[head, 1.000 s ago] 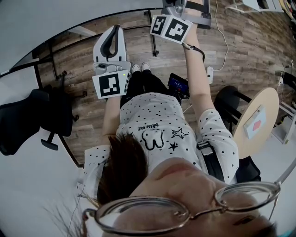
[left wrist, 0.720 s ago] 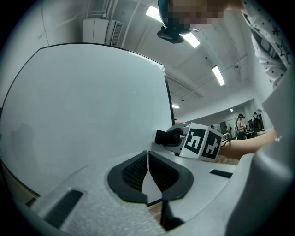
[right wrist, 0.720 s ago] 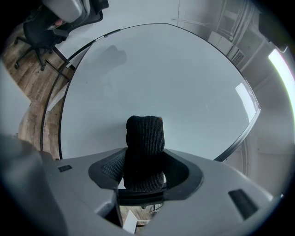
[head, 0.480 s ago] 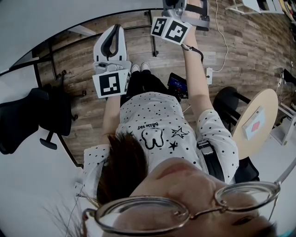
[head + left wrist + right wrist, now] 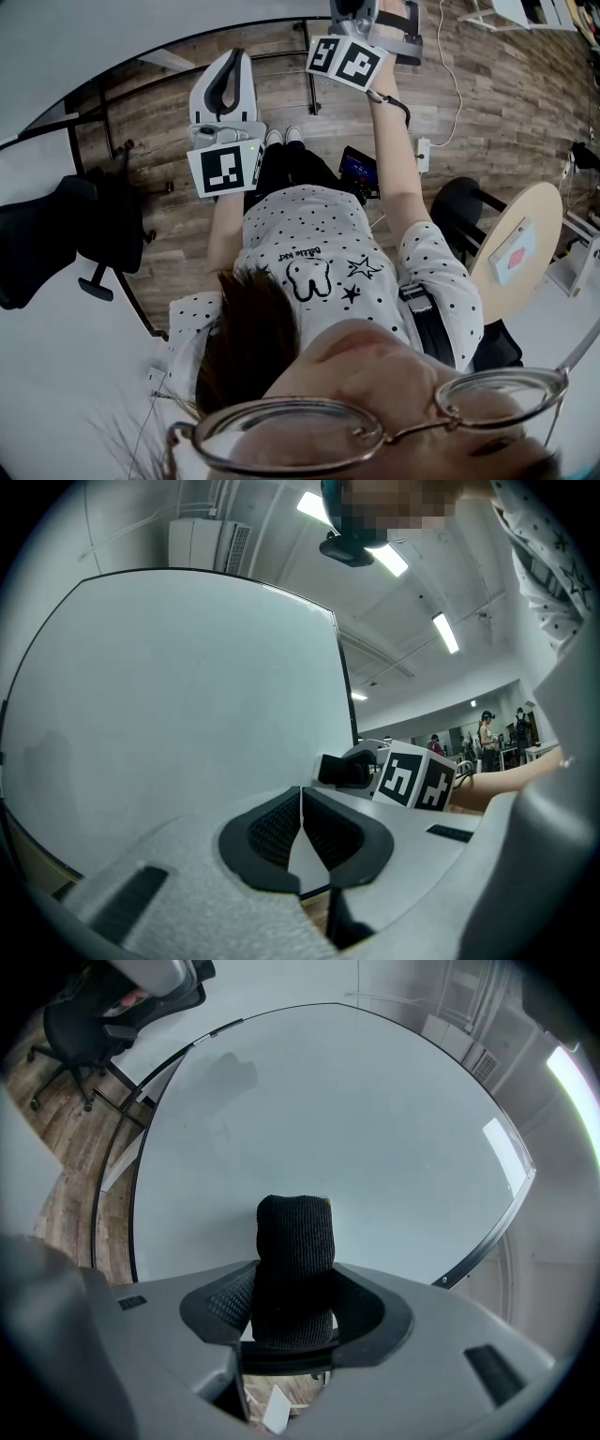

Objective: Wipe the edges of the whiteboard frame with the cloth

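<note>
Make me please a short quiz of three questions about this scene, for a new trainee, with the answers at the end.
1. Choose one. What does the right gripper hold between its jaws?
A. a black knitted cloth
B. a marker pen
C. nothing
2. True or false: the jaws of the left gripper stand wide apart.
3. Short answer: what large white thing do both gripper views face?

Key
1. A.
2. False. The jaws are together, with nothing between them.
3. The whiteboard.
</note>
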Demonstrator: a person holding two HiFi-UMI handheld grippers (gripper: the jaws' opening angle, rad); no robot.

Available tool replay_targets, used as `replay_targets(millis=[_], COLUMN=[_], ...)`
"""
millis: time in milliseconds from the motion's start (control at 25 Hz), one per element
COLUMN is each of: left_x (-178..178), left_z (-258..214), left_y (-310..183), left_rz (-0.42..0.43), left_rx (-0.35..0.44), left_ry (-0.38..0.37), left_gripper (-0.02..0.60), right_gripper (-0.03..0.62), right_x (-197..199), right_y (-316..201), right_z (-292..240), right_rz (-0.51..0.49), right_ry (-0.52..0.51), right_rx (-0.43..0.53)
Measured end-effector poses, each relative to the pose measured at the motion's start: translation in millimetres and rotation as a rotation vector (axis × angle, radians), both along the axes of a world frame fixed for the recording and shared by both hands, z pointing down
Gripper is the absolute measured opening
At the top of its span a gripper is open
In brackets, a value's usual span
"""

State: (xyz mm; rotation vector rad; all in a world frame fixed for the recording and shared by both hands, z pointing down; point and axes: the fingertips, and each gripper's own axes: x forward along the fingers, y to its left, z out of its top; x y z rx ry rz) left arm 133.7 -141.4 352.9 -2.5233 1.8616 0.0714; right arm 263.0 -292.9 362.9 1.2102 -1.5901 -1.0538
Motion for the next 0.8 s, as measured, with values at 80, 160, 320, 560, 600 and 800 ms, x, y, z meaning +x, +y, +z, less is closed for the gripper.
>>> replay_targets(millis=[80,160,320,560,600,800], left_x=[0,-1,-2,-11,-12,-9], left_z=[-1,-1,-1,0,0,0], left_y=[1,1,1,0,0,0], left_rz=[-0.004,-0.008,-0.012,-0.020,-0.021,-0.019], left_rx=[-0.002,0.003,0.020,0.006,0.003,0.013], left_ry=[0.003,-0.002,-0.017,-0.005,-0.003,-0.016], left_gripper=[0.020,0.020,0.020,0.020,0.020,0.020], right_gripper=[0.227,0.228,0.228,0.227,0.227,0.228], right_x=[1,2,6,4,3,6], right_y=[0,1,1,0,0,0], right_z=[2,7,24,50,52,53], right_rz=[0.000,0.001,-0.001,0.001,0.000,-0.007], right_ry=[-0.001,0.000,0.006,0.027,0.028,0.024], right_rx=[-0.002,-0.010,-0.057,-0.109,-0.111,-0.099])
